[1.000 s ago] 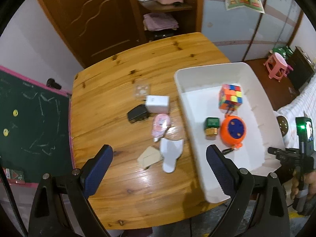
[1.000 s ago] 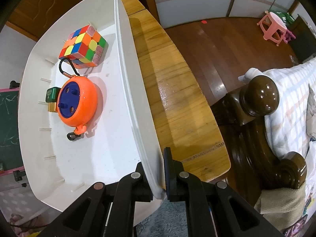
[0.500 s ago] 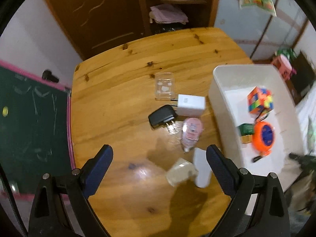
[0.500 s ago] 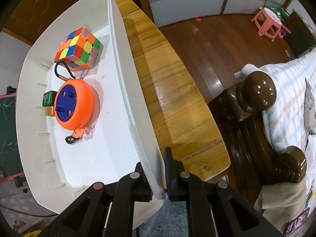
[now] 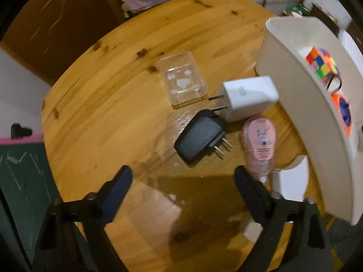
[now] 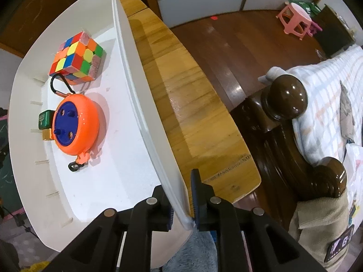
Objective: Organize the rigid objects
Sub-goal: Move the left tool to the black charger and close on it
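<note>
Black charger (image 5: 200, 136) lies beyond the left gripper's (image 5: 182, 185) closing, empty jaws.

No marking anywhere is sharp enough to read.

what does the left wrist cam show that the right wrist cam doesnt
Only the left wrist view: the white charger, black charger, clear case and pink bottle on the table, with the left gripper above them, empty, its jaws closing.

Only the right wrist view: the right gripper astride the bin wall, its jaws opening, a green block, bed and pink stool.

Both: the white bin, colour cube, orange reel, wooden table.
</note>
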Demonstrator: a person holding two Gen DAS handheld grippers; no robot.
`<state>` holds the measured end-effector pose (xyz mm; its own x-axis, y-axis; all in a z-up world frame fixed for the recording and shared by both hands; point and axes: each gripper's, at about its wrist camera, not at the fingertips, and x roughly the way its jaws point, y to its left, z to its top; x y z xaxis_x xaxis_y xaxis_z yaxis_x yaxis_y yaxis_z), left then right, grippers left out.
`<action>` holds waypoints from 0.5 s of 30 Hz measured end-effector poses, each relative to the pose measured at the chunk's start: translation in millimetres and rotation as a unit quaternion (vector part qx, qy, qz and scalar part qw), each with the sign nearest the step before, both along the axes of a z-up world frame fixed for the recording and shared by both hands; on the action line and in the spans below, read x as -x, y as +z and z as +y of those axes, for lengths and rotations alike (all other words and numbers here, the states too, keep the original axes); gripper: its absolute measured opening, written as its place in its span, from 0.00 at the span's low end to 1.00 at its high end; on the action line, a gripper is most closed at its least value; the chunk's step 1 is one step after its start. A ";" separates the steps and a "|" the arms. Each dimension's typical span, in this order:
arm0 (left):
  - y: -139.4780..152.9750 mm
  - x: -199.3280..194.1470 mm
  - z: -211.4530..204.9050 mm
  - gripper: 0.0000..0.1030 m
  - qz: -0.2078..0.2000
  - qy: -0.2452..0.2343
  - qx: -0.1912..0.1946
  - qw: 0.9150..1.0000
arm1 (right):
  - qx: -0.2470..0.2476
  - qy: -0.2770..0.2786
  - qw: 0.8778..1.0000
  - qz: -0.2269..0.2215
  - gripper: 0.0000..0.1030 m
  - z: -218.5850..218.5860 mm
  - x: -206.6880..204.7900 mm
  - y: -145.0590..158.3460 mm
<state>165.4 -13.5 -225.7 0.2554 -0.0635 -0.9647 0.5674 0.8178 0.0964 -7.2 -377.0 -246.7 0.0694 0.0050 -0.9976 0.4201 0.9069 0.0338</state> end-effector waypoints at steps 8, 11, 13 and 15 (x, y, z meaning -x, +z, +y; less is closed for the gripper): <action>-23.0 -22.0 3.6 0.78 0.008 -0.044 -0.015 0.999 | 0.014 -0.020 1.000 0.011 0.16 1.6 -2.2 0.5; -25.8 -25.2 -1.4 0.78 0.008 -0.072 -0.016 0.997 | 0.018 -0.025 0.999 0.014 0.16 3.1 -2.4 1.0; -29.1 -24.0 -6.4 0.78 0.007 -0.091 -0.022 0.996 | 0.020 -0.028 0.999 0.016 0.17 3.5 -3.3 1.0; -28.8 -22.9 -10.4 0.74 0.004 -0.108 -0.019 0.994 | 0.022 -0.032 0.999 0.017 0.17 4.2 -3.7 1.0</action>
<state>188.2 -23.9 -254.5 0.2320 -0.0801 -0.9694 0.7298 0.6732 0.1191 -3.5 -372.8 -245.7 0.0339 -0.0419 -0.9985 0.4770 0.8787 -0.0207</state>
